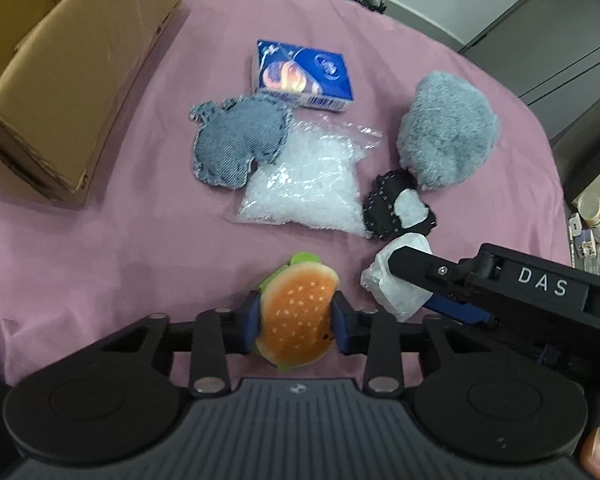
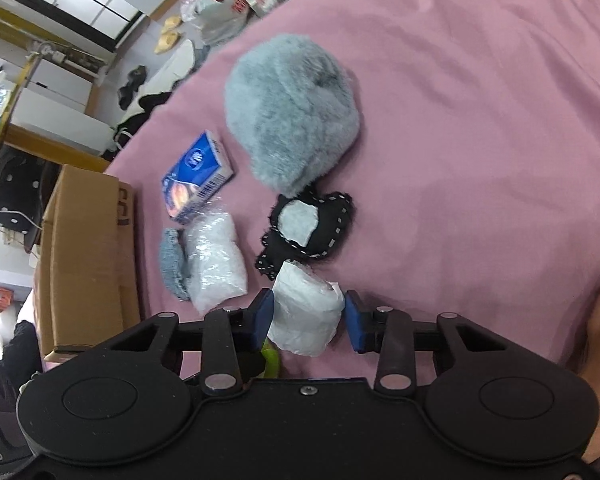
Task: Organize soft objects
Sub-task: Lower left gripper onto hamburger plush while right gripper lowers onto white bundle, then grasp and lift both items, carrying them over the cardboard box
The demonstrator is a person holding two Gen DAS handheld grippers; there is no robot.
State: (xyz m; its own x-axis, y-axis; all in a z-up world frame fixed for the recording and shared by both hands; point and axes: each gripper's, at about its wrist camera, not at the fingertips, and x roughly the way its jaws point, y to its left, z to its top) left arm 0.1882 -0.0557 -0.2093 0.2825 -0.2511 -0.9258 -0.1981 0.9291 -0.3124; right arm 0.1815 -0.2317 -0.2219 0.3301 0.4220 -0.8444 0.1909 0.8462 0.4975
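Observation:
My left gripper [image 1: 297,320] is shut on a plush burger [image 1: 300,296], its blue pads pressing both sides of the bun. Just right of it, my right gripper [image 1: 412,284] reaches in over a white wrapped bundle [image 1: 392,284]. In the right wrist view the bundle [image 2: 304,316] sits between the blue pads, both touching it, so my right gripper [image 2: 309,314] is shut on it. On the pink cloth [image 1: 140,240] lie a grey fluffy plush [image 1: 448,136], a black stitched pad [image 1: 380,204], a denim pad [image 1: 236,144] and a clear bag of white pellets [image 1: 304,184].
An open cardboard box [image 1: 60,80] stands at the far left on the cloth. A blue printed carton [image 1: 304,76] lies behind the denim pad. Off the cloth's edge are grey cabinets [image 1: 560,40] and room clutter. A thumb [image 1: 598,452] shows at the lower right.

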